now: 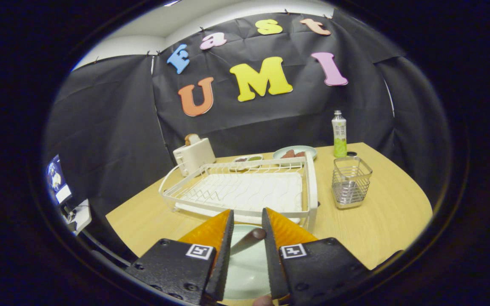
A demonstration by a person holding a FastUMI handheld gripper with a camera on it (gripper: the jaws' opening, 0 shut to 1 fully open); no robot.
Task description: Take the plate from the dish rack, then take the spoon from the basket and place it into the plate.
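Observation:
A pale green plate (247,267) lies on the wooden table under my gripper (247,223), just in front of the white dish rack (245,191), which holds no dishes. A dark brown spoon handle (249,239) slants across the plate in the gap between my orange fingers (285,231). The jaws stand a little apart, wider than the handle, and I see no finger pressing on it. The wire basket (351,182) stands to the right of the rack, beyond my right finger.
A white toaster (194,155) sits behind the rack's left end. Behind the rack are a small dish (247,159) and a plate of food (294,152). A green bottle (339,134) stands at the back right. The table edge runs close on the left.

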